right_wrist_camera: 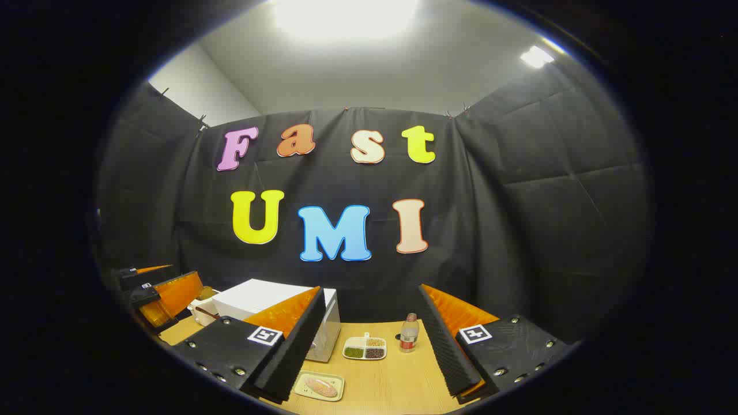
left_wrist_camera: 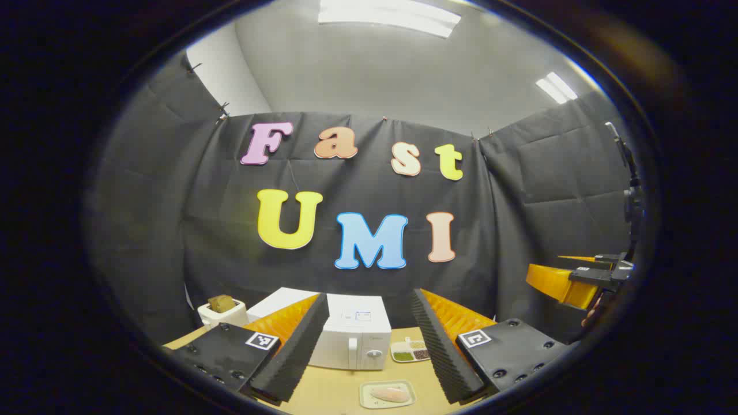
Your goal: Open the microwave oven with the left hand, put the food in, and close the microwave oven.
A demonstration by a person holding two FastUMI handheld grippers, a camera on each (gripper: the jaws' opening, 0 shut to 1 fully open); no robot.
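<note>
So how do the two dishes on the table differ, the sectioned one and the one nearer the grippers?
The sectioned dish has compartments of small green, tan and dark bits; the food tray holds one pinkish piece. The sectioned dish sits beside the closed microwave; the food tray lies nearer the grippers. Both are pale and rest flat on the wooden table.

I see light wooden table (right_wrist_camera: 398, 380). On it: white boxy microwave oven (left_wrist_camera: 354, 340), door shut; white toaster (left_wrist_camera: 223, 314) with brown bread slice at far left; white divided dish of beans (right_wrist_camera: 365, 349); clear plastic bottle, red label (right_wrist_camera: 409, 334); pale rectangular tray holding pinkish food (right_wrist_camera: 319, 385) near front edge.
</note>
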